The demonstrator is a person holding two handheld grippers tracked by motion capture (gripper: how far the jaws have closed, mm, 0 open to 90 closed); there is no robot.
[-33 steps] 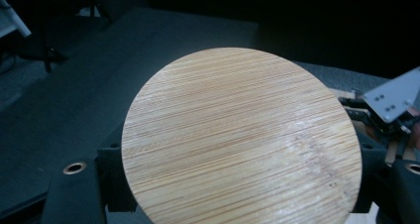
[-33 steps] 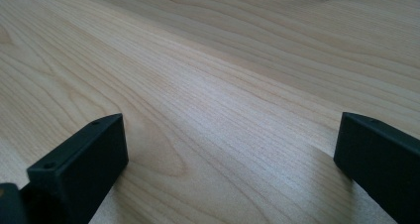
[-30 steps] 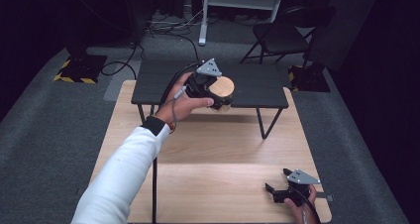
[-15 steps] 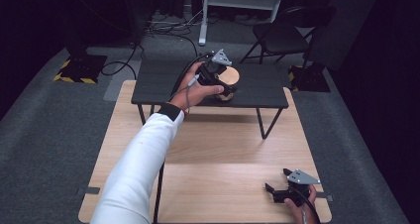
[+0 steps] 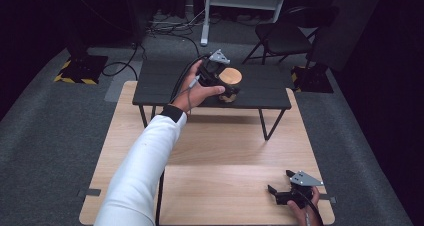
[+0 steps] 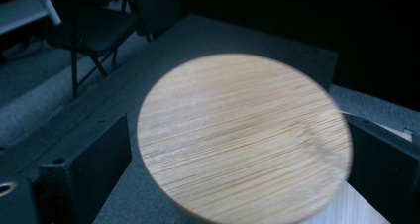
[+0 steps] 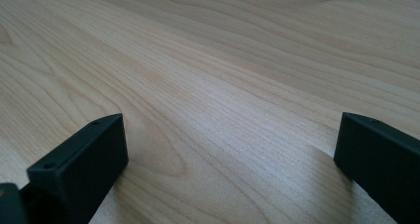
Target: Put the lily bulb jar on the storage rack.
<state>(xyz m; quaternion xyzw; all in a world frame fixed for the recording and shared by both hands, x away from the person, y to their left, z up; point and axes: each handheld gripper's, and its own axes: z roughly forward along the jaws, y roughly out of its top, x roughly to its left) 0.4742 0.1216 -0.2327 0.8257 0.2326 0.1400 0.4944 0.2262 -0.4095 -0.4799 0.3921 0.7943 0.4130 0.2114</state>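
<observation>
1. The left gripper (image 5: 226,87) had its jaws clamped on a round wooden lid (image 6: 242,137), near the top centre of the high view.
2. The lid sat over the small black table (image 5: 160,83).
3. The right gripper (image 5: 281,186), lower right, rested with jaws spread apart on the wooden tabletop (image 7: 223,70).

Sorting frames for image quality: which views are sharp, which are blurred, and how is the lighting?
High view: the wooden table is brightly lit, the room around it falls to near black. Left gripper view: the round wooden lid is soft and blurred, its right edge smeared, the background dim. Right gripper view: evenly lit, the wood grain crisp, with soft shadows beside the jaws.
</observation>
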